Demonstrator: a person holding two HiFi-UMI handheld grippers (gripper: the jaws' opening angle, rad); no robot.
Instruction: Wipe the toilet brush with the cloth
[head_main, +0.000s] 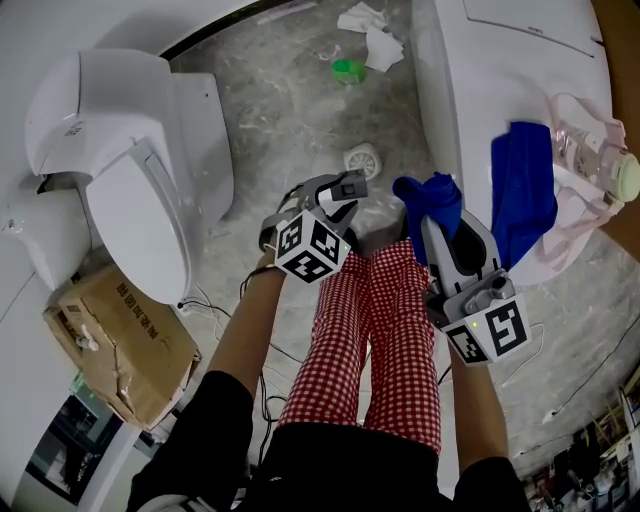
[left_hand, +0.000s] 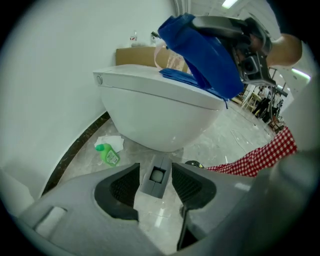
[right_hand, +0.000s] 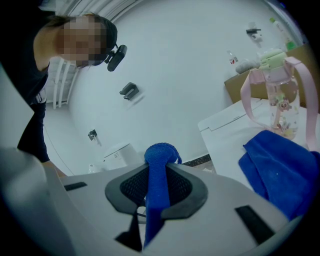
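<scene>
My left gripper (head_main: 345, 190) is over the floor between the two toilets, shut on the grey handle (left_hand: 157, 181) of the toilet brush. The brush's white round head (head_main: 363, 160) hangs just beyond the jaws near the floor. My right gripper (head_main: 432, 215) is close to its right, shut on a fold of blue cloth (right_hand: 159, 165) that bulges above the pads. From the left gripper view, the cloth (left_hand: 200, 50) drapes from that gripper towards the toilet lid. More blue cloth (head_main: 522, 190) lies on the lid; whether it is one piece I cannot tell.
A white toilet (head_main: 130, 190) stands at the left, another (head_main: 500, 60) at the right with a pink bottle (head_main: 590, 150) on its lid. A green bottle (head_main: 348, 69) and white tissues (head_main: 372, 35) lie on the floor. A cardboard box (head_main: 120, 340) sits lower left.
</scene>
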